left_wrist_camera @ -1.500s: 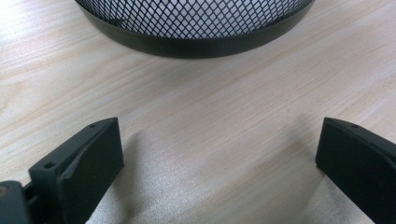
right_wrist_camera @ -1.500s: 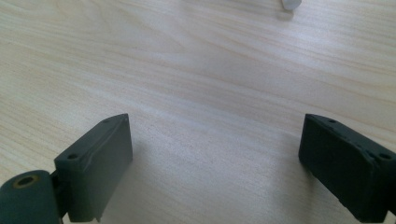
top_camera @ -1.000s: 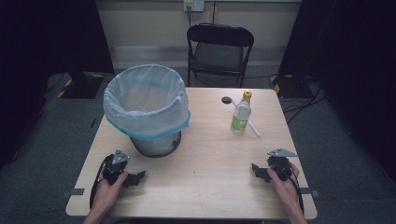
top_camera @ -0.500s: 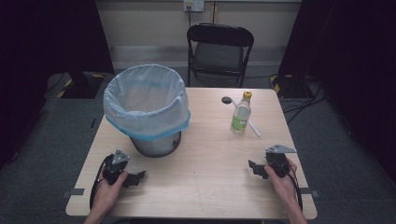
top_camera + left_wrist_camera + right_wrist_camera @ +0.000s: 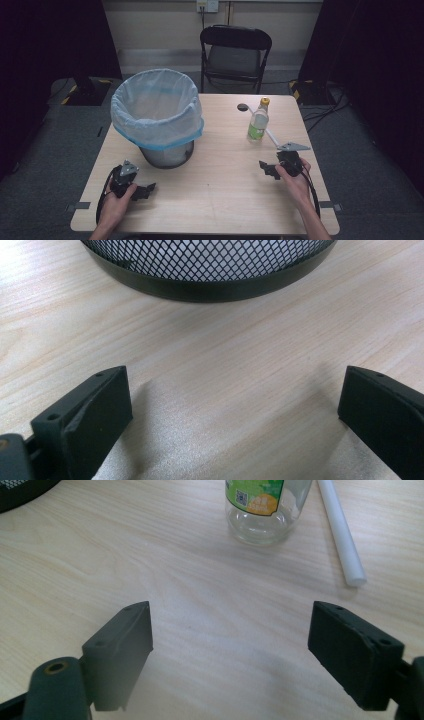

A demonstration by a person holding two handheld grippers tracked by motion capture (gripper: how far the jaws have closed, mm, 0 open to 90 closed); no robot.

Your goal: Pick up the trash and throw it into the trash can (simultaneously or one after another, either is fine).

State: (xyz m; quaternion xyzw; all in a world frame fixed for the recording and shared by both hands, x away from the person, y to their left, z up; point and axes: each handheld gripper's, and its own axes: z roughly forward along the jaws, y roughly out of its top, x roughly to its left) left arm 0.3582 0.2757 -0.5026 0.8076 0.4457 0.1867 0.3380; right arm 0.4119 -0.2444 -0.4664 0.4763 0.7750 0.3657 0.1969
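The bottle [image 5: 258, 121] stands upright on the far right of the desk [image 5: 220, 200], ahead of your right claw [image 5: 264, 166] and well apart from it. A white stick [image 5: 340, 532] lies just beside its base, and a dark cap [image 5: 243, 107] rests near it, further back. The lined bin [image 5: 156, 117] stands to the left, just ahead of your left claw [image 5: 148, 190].

Risk: the bottle looks empty and light. A low or off-centre approach would likely tip it, or snag the stick and roll it against the base.

Both claws are spread wide and hold nothing; each sits low over bare desk.
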